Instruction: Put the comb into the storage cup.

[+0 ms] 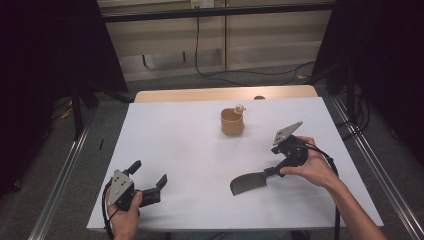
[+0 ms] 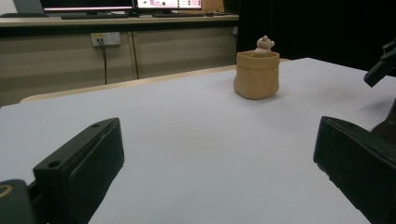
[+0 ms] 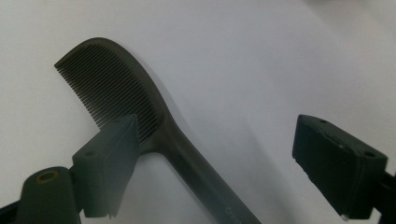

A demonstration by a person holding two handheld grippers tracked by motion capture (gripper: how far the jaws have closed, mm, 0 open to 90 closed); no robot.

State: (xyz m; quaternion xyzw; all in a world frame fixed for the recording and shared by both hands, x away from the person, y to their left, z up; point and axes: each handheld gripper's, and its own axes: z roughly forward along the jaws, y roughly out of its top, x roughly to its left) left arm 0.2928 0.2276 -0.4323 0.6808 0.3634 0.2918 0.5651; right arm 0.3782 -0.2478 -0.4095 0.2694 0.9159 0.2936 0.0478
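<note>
Dark plastic comb (image 3: 119, 93) flat on white worktop (image 1: 190, 150); right gripper (image 3: 219, 158) jaws open astride its handle, nothing gripped; left gripper (image 2: 215, 168) jaws wide, empty.

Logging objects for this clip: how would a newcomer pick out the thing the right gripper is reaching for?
On the white table, look near the front right, just ahead of the right gripper. There lies a dark comb, flat, its handle between the open jaws. Its fine teeth and curved back set it apart from the tan pot farther back.

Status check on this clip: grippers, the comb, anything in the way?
Right gripper open, jaws straddling the comb handle, not clamped. Left gripper open, idle on the table. Tan pot well clear.
</note>
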